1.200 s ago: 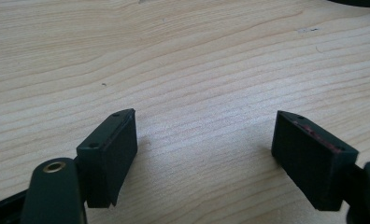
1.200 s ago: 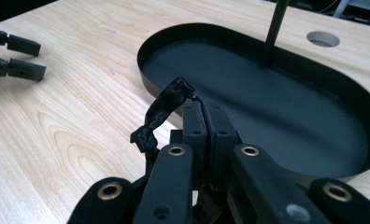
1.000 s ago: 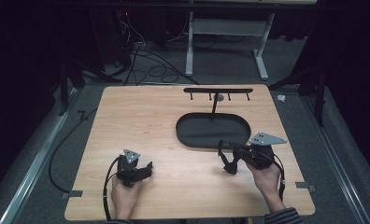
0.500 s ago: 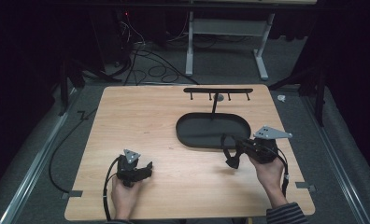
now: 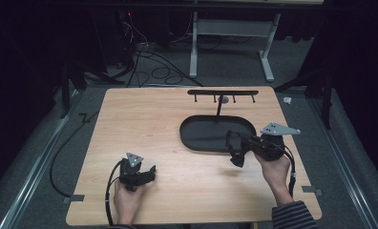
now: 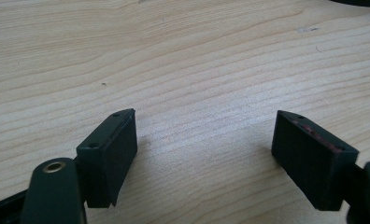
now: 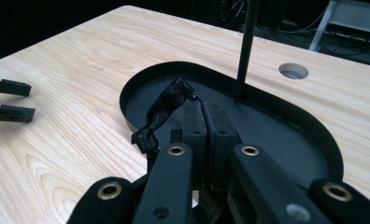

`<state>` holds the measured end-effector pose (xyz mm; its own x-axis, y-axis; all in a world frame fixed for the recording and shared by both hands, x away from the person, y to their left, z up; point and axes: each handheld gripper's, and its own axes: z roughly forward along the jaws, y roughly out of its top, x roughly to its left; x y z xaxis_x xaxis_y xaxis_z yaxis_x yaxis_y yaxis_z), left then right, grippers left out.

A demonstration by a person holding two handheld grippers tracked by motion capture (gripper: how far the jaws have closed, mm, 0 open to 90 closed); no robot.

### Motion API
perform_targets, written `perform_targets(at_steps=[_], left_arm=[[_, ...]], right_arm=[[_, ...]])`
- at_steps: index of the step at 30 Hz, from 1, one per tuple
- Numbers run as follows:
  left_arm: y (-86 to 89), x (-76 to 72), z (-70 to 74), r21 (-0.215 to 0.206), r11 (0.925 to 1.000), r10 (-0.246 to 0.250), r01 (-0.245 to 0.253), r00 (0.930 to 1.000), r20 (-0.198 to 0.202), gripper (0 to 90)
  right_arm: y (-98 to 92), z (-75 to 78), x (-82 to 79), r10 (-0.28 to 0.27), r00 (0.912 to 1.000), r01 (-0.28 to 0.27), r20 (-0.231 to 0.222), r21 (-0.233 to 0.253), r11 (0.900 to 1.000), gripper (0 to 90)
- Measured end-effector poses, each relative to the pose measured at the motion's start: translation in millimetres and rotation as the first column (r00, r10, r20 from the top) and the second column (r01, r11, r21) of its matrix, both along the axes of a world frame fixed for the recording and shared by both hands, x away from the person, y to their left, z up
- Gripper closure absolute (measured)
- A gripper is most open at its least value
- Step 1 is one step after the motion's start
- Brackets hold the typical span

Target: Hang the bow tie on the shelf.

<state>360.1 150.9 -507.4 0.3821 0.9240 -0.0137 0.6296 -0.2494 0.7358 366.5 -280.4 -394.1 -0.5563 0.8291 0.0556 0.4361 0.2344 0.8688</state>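
High view, looking down on a light wooden tabletop (image 5: 144,124) with a person's two hands entering from the bottom edge, each holding a two-jaw gripper. On the right half sits a black oval tray (image 5: 196,130) with a thin upright post rising from its far side to a horizontal hanger bar (image 5: 223,92) carrying small hooks. The right gripper (image 5: 236,149) is held above the near edge of the tray, pointing left. In the right gripper view its fingers (image 7: 195,122) are pressed together, clamped on a small crumpled black item (image 7: 162,114), perhaps a strap or a scrap of cloth; what it is cannot be told for sure. The item hangs off the left side of the fingers, above the tray's near rim. The left gripper (image 5: 146,174) rests low near the front left of the tabletop, well apart from the tray. In the left gripper view its fingers (image 6: 110,151) stand wide apart with bare wood between them.

Judging by this, the pick-up is done and the item is lifted. Placing it remains, whether in the tray or on one of the hooks; no hook carries anything yet
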Motion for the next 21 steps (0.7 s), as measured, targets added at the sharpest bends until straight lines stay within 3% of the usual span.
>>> perform_targets(at_steps=[21], left_arm=[[-0.2,0.1,-0.1,-0.002,1.0000,0.001,-0.001,1.0000,0.001,22.8]], right_arm=[[-4.1,13.1,16.7,-0.036,0.9993,0.036,0.011,0.026,0.999,89.9]])
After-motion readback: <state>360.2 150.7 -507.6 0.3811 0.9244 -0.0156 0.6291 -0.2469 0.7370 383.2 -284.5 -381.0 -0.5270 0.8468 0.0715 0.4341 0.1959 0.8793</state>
